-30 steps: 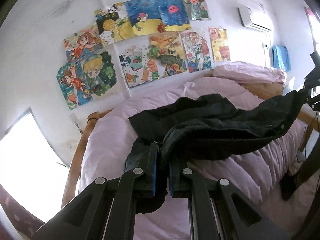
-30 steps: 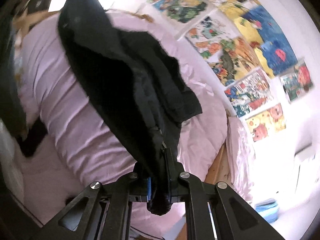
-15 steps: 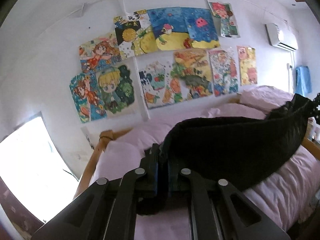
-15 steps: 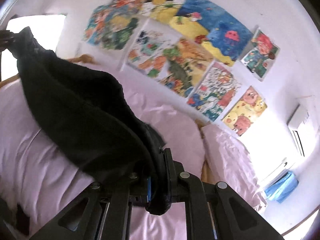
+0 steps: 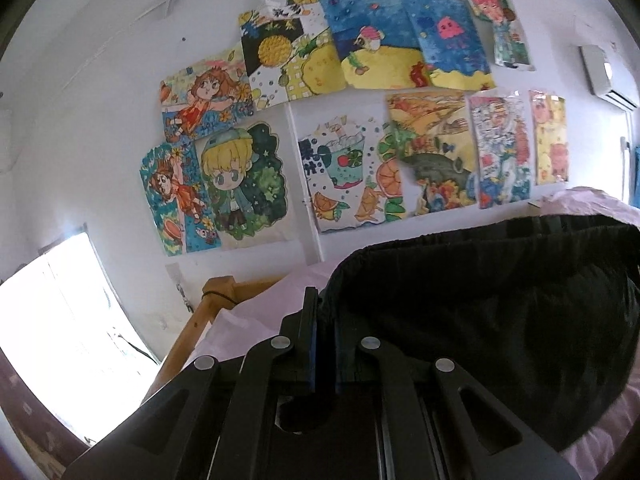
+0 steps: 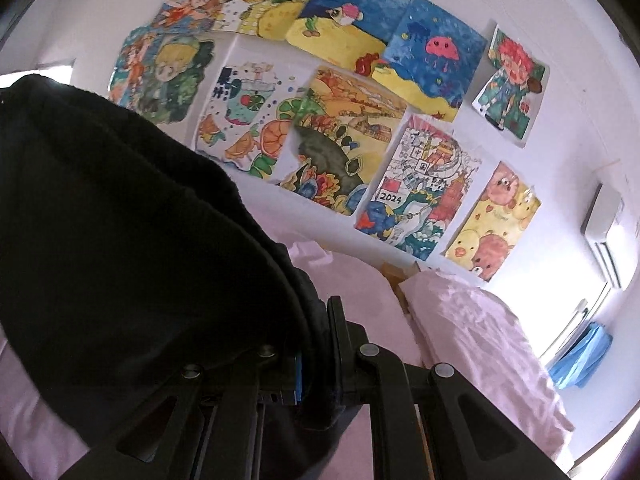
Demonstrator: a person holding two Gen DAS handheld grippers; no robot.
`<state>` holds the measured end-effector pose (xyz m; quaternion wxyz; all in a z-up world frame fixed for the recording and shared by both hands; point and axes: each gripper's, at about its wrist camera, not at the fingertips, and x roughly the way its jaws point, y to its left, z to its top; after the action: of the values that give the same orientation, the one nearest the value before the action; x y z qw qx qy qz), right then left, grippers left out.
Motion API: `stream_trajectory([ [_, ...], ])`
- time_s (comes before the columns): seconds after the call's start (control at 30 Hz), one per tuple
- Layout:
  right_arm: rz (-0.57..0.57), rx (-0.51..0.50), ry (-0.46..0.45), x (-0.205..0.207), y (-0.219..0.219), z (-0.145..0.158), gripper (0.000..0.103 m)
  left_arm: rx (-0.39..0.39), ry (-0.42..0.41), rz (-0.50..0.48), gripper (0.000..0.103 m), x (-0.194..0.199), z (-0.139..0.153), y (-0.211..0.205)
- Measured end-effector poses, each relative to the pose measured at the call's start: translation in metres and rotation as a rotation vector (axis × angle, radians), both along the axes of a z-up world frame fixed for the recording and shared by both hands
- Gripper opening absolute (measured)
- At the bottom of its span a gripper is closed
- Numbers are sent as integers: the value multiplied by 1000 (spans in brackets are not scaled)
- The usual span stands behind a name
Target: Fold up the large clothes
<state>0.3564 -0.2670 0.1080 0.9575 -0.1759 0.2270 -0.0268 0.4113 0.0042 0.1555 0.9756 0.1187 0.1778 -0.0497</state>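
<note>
Black cloth, the garment (image 5: 500,312), hangs stretched between our two tools, up off the pink quilt (image 6: 360,292) below them. Our left gripper (image 5: 326,344) is pinched tight on one end, our right gripper (image 6: 318,348) clamped on the other. We judge this the carry-over of a fold. Next we need both ends lowered together onto the quilt ahead, edges matched.

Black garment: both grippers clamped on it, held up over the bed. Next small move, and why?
Probably lower both grippers toward the pink bedding together. The black garment hangs taut between the left gripper and right gripper, lifted off the bed, so laying it flat should come before any fold.
</note>
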Motion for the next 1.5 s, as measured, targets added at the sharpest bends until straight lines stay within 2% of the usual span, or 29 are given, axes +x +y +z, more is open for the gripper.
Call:
stream_trajectory([
  [0.2, 7, 28, -7, 45, -9, -25, 10, -17, 9, 28, 4, 51, -24, -1],
  [0.33, 6, 36, 27, 74, -11, -45, 10, -8, 21, 44, 4, 78, -46, -4],
  [0.53, -6, 85, 125, 113, -16, -75, 10, -7, 91, 73, 4, 117, -86, -5],
  [0.63, 6, 93, 177, 126, -16, -87, 10, -44, 152, 81, 4, 132, -104, 2],
  [0.73, 26, 68, 214, 136, -13, -101, 11, -41, 200, 85, 4, 143, -120, 5],
  [0.87, 45, 47, 264, 150, -10, -119, 11, 0, 243, 81, 4, 155, -137, 3],
  [1.13, 67, 44, 329, 167, -8, -150, 12, 0, 329, 93, 5, 179, -166, 4],
  [1.5, 105, 84, 326, 172, -12, -165, 16, -1, 388, 93, 7, 188, -190, 6],
])
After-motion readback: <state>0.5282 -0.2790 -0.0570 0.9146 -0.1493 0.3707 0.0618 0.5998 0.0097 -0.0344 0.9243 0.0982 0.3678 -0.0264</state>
